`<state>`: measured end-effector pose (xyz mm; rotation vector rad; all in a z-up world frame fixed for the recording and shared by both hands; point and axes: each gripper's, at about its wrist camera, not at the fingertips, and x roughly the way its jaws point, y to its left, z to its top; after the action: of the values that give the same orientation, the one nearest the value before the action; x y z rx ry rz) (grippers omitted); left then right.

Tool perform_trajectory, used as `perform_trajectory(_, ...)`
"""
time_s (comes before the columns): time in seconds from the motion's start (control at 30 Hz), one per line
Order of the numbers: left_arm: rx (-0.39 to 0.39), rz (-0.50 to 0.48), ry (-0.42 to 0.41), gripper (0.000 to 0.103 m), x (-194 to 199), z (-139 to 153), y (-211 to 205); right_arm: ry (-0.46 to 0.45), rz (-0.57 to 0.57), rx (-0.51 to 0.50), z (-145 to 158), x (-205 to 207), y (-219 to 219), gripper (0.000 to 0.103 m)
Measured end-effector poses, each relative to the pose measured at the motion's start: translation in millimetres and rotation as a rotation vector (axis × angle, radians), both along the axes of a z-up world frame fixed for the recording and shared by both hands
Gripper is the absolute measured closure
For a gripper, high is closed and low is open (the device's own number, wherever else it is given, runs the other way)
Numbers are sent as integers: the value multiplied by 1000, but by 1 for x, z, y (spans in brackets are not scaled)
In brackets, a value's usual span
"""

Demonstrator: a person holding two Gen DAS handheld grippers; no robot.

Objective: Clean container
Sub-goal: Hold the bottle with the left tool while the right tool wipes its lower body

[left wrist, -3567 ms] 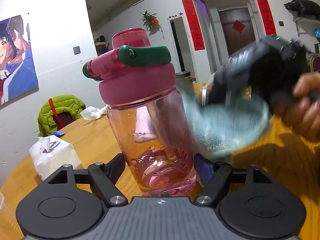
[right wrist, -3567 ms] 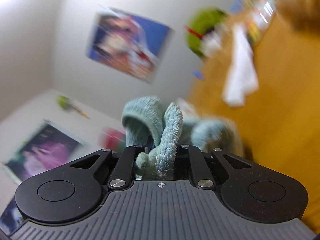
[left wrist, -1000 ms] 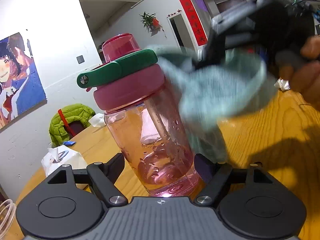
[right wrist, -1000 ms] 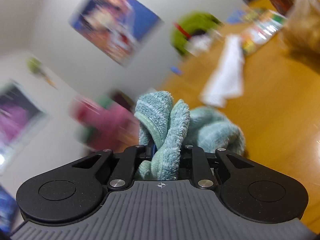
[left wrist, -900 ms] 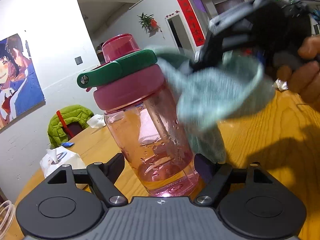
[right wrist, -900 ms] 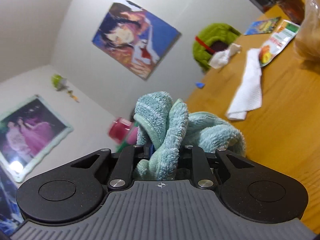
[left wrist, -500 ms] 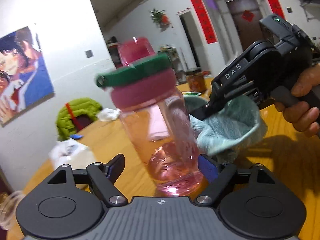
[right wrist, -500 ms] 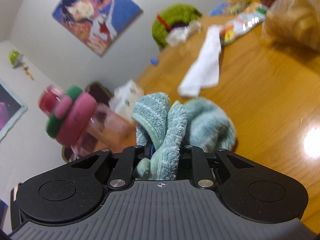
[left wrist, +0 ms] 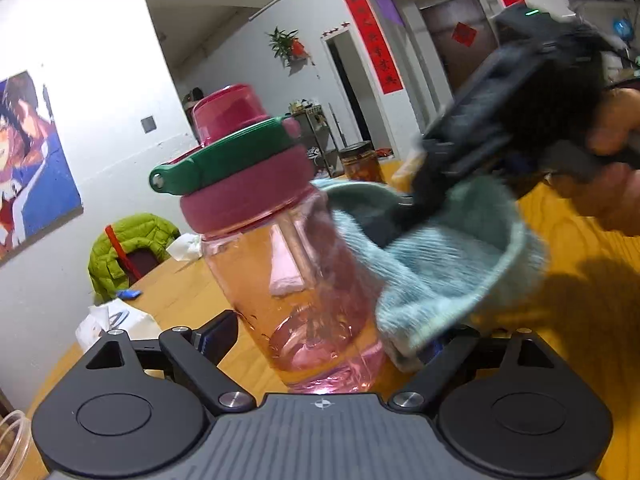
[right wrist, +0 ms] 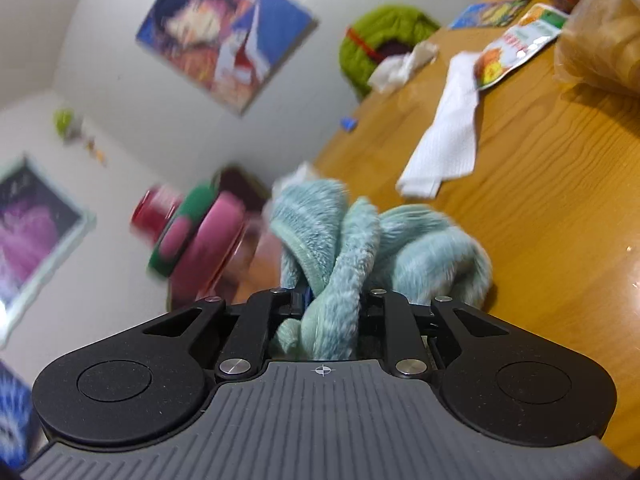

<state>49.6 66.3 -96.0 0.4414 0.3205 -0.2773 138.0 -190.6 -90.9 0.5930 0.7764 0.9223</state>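
Observation:
My left gripper (left wrist: 322, 340) is shut on the base of a clear pink bottle (left wrist: 296, 280) with a pink lid and green flip handle (left wrist: 224, 160), held tilted above the wooden table (left wrist: 588, 312). My right gripper (right wrist: 334, 296) is shut on a bunched light teal cloth (right wrist: 384, 248). In the left wrist view the right gripper (left wrist: 500, 128) presses the cloth (left wrist: 432, 264) against the bottle's right side. The bottle also shows blurred in the right wrist view (right wrist: 208, 240), left of the cloth.
On the table lie a white paper towel (right wrist: 448, 132), snack packets (right wrist: 516, 48), a plastic bag (right wrist: 604, 32), a tissue pack (left wrist: 116, 320) and a jar (left wrist: 360, 160). A green jacket (left wrist: 128, 248) hangs on a chair at the far edge.
The cloth in my right gripper has slid along the bottle's right side, first up near the lid, then back down. The bottle has tilted and shifted a little in my left gripper.

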Motion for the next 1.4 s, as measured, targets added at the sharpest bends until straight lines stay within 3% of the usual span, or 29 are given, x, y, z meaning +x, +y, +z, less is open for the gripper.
perform_trajectory(0.1,-7,15,-1,22,5,-1,1,-53,25,-43,9,-10,2,82)
perform_trajectory(0.2,18,21,-12,23,5,-3,-4,-78,-39,12,12,-14,-10,83)
perform_trajectory(0.37,35,21,-25,24,6,-6,-9,-139,-91,282,16,-21,-33,84)
perform_trajectory(0.5,35,0,-30,24,4,-7,-12,-22,-65,508,-7,-8,-35,84)
perform_trajectory(0.57,43,-1,-36,24,6,-8,-10,58,-69,450,-14,-1,-27,83)
perform_trajectory(0.7,45,-7,-45,24,7,-9,-9,172,-115,148,-29,11,-7,81)
perform_trajectory(0.8,44,-9,-47,24,5,-9,-9,183,-121,22,-36,16,4,81)
perform_trajectory(0.9,43,-10,-48,24,1,-9,-10,119,-128,-22,-27,12,9,81)
perform_trajectory(0.93,44,-10,-49,24,-4,-10,-13,83,-131,7,-21,8,7,81)
perform_trajectory(1.07,42,-16,-49,24,-9,-10,-17,0,-88,331,-4,0,-19,81)
perform_trajectory(1.13,47,-18,-51,24,-8,-10,-17,-2,-72,365,-3,0,-18,80)
perform_trajectory(1.27,38,-2,-43,24,1,-10,-11,88,-83,245,-18,13,-5,79)
perform_trajectory(1.33,36,-11,-38,24,0,-10,-12,148,-91,83,-26,20,6,79)
perform_trajectory(1.4,41,-2,-37,23,-2,-10,-13,142,-106,-19,-31,21,15,80)
